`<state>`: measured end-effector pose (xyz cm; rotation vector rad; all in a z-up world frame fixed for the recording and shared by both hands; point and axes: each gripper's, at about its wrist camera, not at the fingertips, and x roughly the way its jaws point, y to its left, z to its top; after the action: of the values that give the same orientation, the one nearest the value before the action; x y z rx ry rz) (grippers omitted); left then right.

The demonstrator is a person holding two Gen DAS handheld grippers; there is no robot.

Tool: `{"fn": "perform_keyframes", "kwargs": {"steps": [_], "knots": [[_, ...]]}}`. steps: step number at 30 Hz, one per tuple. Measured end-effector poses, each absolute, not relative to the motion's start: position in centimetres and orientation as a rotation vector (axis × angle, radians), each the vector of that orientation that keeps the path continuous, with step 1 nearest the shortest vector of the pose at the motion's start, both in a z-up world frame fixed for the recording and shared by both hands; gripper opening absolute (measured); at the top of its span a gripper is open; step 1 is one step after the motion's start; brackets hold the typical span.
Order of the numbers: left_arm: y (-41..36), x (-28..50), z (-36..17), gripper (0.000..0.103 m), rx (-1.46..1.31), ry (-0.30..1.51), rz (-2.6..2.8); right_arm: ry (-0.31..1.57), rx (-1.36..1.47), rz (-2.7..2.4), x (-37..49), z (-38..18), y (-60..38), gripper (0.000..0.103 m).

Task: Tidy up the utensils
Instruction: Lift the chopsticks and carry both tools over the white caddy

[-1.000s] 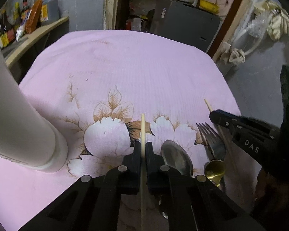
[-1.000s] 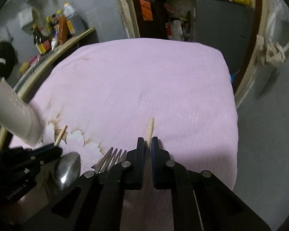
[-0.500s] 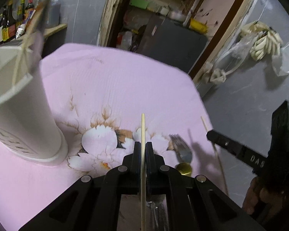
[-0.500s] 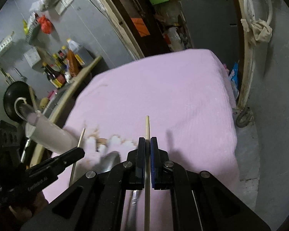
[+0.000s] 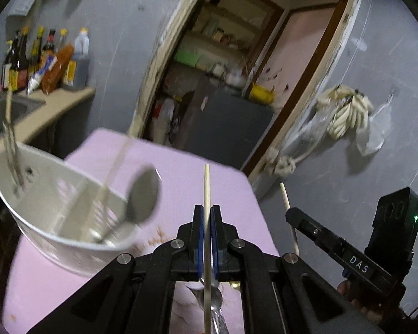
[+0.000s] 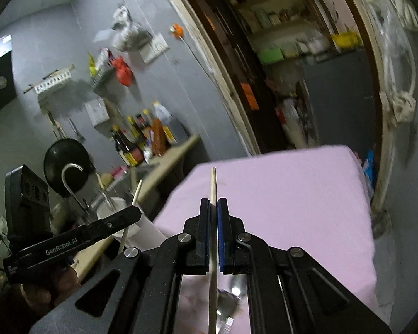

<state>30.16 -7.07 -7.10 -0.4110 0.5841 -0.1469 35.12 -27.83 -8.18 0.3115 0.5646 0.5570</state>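
Spoon bowls of shiny metal (image 5: 213,303) show only in part beneath the near gripper bodies, cut off by the black linkages and blurred. The black left gripper (image 5: 206,222) is clamped on a pale wooden chopstick (image 5: 206,194) that points up and away between its blue pads. The black right gripper (image 6: 214,217) pinches a second pale wooden chopstick (image 6: 213,194) the same way, above the pink tablecloth (image 6: 292,189). Farther left stands a white perforated utensil holder (image 5: 41,217) on the cloth; a blurred steel spoon (image 5: 142,197) and a chopstick lean inside. Beyond, dark sauce bottles (image 5: 28,58) line a counter, smeared.
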Motion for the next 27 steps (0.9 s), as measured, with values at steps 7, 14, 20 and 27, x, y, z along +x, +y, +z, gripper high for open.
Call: {"fn": "perform_keyframes", "kwargs": {"steps": [7,14,20,27], "knots": [[-1.7,28.5,-3.0,0.005,-0.394,0.472,-0.107,0.415,0.356,0.591,34.7,-3.2,-23.5,0.004],[5.1,29.0,-0.8,0.005,-0.443,0.378,-0.053,0.279,0.403,0.593,34.9,-0.4,-18.1,0.004],[10.0,29.9,-0.8,0.005,-0.502,0.321,-0.009,0.215,0.423,0.567,35.4,0.3,-14.4,0.004],[12.1,31.2,-1.2,0.005,-0.507,0.264,0.007,0.134,0.398,0.495,35.4,-0.1,-11.8,0.004]]}}
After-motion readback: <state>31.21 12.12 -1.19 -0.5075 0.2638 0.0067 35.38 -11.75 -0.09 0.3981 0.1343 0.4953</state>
